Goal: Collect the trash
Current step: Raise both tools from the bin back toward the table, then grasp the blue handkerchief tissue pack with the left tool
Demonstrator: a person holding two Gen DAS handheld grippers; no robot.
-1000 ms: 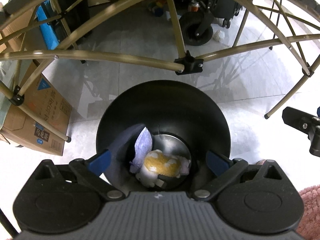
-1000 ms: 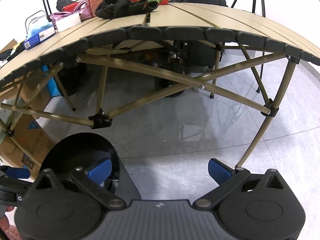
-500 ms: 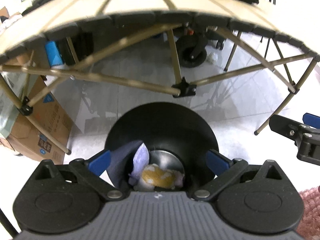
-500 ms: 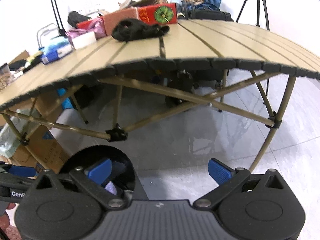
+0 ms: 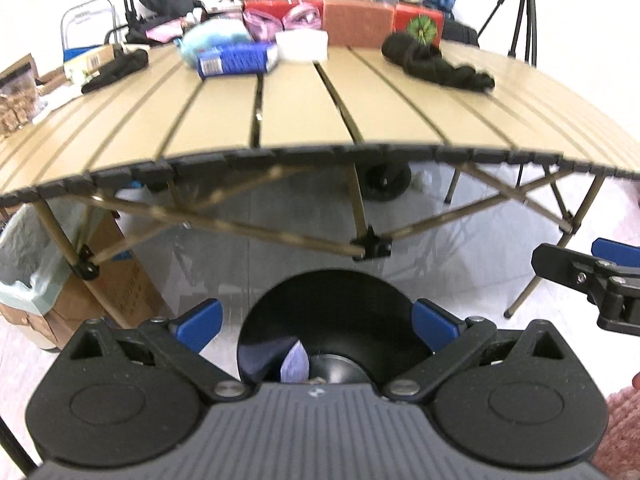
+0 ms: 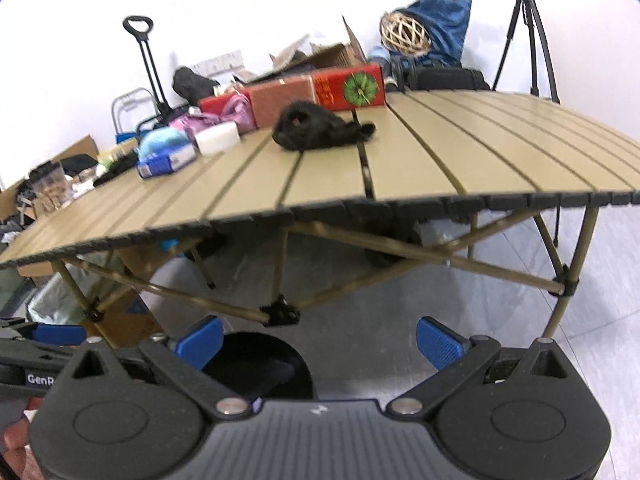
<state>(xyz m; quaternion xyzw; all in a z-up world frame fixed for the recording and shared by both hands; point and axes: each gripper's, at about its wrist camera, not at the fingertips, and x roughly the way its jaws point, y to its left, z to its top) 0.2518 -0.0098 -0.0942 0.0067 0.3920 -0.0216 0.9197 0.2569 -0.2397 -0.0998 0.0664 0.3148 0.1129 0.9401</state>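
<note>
I am holding my left gripper (image 5: 316,322) with its jaws spread wide and gripping nothing, directly over the black trash bin (image 5: 332,300) on the floor; pale purple paper (image 5: 296,364) is lying inside it; my right gripper (image 6: 318,338) is gaping likewise, empty, the bin sitting near and left of it; beyond, a black cloth (image 6: 316,128) is lying on the slatted table (image 6: 440,160).

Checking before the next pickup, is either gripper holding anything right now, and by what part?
Nothing is held. The left gripper and the right gripper are both open with nothing between their fingers, above the black bin on the floor.
</note>
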